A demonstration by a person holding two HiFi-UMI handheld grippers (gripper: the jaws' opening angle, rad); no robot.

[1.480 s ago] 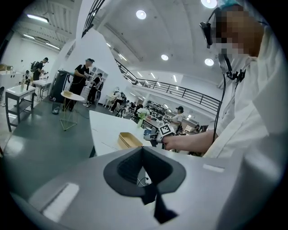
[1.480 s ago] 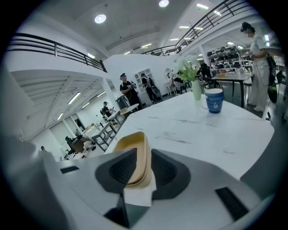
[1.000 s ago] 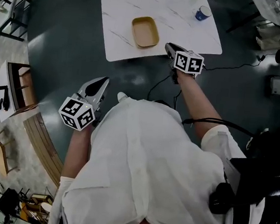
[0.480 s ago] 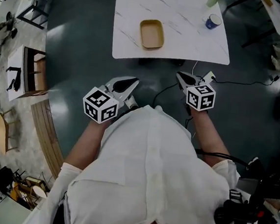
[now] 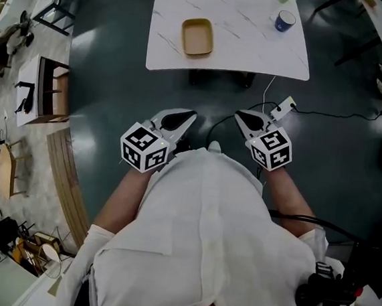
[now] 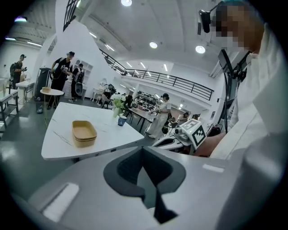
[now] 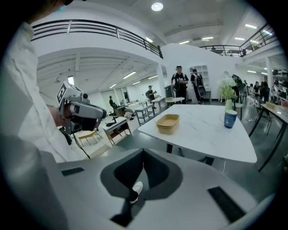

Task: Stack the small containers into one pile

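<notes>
Two grippers are held close to the person's chest in the head view, the left gripper (image 5: 183, 118) and the right gripper (image 5: 243, 118) at mid-frame. Both point up-frame toward the white counter (image 5: 255, 47). The stacked containers (image 5: 197, 37) lie there at upper centre, well apart from both.

In the left gripper view the jaws are clenched on nothing, and the containers (image 6: 84, 133) sit at centre left, far beyond the tips.

In the right gripper view the jaws are pressed together and empty, and the containers (image 7: 168, 122) sit above centre.

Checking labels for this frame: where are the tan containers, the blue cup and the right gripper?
tan containers (image 5: 197, 36), head view, inside of the top one.
blue cup (image 5: 283, 22), head view, its blue wall.
right gripper (image 5: 241, 117), head view, tip where its shut jaws meet.
</notes>
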